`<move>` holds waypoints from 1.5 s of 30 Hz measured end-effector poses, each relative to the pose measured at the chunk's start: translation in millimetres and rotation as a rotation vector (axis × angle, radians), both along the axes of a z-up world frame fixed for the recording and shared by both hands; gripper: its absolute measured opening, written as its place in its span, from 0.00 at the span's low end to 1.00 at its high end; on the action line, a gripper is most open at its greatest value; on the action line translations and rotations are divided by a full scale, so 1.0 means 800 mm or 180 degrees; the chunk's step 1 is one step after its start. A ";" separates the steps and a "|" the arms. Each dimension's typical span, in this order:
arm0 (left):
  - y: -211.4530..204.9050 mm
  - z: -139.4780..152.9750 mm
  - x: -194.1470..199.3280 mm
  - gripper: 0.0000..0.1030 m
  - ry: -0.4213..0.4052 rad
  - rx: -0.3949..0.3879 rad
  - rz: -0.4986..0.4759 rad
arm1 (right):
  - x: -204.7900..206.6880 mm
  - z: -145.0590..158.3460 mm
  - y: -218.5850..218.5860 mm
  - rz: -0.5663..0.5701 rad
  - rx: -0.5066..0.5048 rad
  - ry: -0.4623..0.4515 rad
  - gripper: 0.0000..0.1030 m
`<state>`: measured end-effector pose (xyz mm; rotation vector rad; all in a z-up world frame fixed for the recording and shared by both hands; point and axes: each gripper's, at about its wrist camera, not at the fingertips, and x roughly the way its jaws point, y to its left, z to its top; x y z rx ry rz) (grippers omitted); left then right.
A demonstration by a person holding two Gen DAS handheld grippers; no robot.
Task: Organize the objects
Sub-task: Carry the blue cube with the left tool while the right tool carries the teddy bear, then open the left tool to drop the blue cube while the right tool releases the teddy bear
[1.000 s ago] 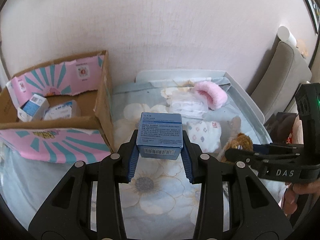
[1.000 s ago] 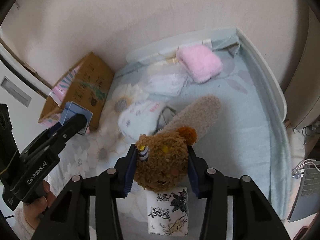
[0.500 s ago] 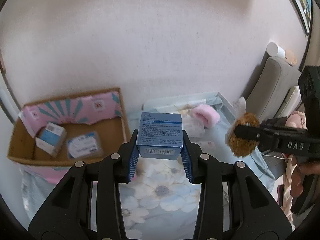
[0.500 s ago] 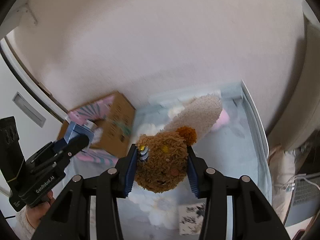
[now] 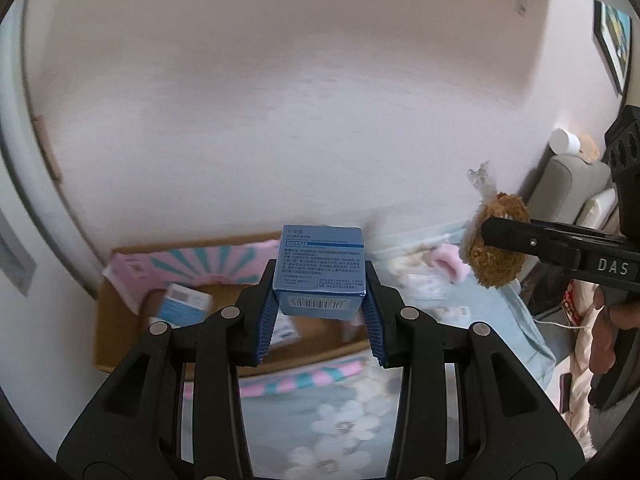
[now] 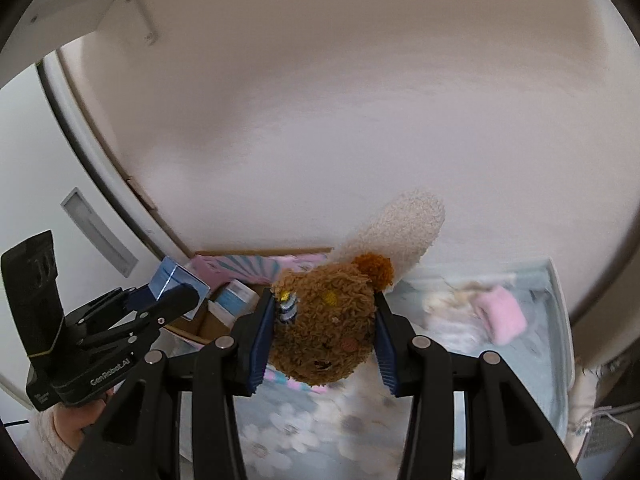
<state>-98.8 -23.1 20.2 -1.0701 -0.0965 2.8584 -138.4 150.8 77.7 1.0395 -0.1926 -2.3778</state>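
While left hand-held gripper (image 5: 320,312) clamps blue printed box (image 5: 320,270), right hand-held gripper (image 6: 324,340) squeezes shaggy brown plush (image 6: 324,332).

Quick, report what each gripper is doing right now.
Left gripper: shut on the blue box.
Right gripper: shut on the plush bear.

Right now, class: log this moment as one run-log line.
left hand-held gripper: shut on blue box | right hand-held gripper: shut on brown plush toy | both lifted | cardboard box: open, below
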 end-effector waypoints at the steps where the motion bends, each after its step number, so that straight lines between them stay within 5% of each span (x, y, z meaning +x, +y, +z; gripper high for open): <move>1: -0.008 0.002 -0.001 0.34 0.0000 0.0006 0.0020 | -0.002 0.003 -0.012 0.0034 0.0002 0.0012 0.40; 9: -0.094 -0.001 -0.012 0.34 -0.0038 0.0029 0.0217 | -0.022 0.000 -0.105 0.0282 0.0050 -0.0040 0.40; 21: -0.185 -0.061 -0.037 0.34 -0.0389 0.0121 0.0477 | -0.057 -0.078 -0.218 0.0435 0.0237 -0.0507 0.40; 32: -0.195 -0.128 -0.069 0.34 -0.0729 0.0122 0.0432 | -0.071 -0.152 -0.215 0.0157 0.0403 -0.0886 0.40; 45: -0.183 -0.153 -0.074 0.35 -0.0971 0.0029 0.0422 | -0.079 -0.165 -0.204 0.0115 0.0797 -0.0946 0.46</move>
